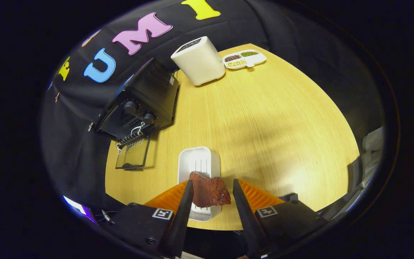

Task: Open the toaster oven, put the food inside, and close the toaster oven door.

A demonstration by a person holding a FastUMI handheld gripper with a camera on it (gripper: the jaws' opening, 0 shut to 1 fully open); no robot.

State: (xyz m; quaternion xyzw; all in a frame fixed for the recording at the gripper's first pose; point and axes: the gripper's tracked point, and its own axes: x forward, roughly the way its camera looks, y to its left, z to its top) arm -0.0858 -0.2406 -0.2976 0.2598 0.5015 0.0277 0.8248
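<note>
Hand-held gripper (210,192) apparently clasping meat (208,190)

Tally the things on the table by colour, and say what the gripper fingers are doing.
Black: 1, the toaster oven, door open.
White: 3, the tray, the tall box, the divided dish.
Dark red: 1, the meat piece.
Total: 5.
The gripper is open around the meat; grip uncertain.

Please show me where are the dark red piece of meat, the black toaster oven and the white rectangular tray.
Dark red piece of meat (208,190), gripper view: its middle, between the gripper (210,190) fingers.
Black toaster oven (146,97), gripper view: its top panel.
White rectangular tray (198,160), gripper view: its bare far end.
</note>
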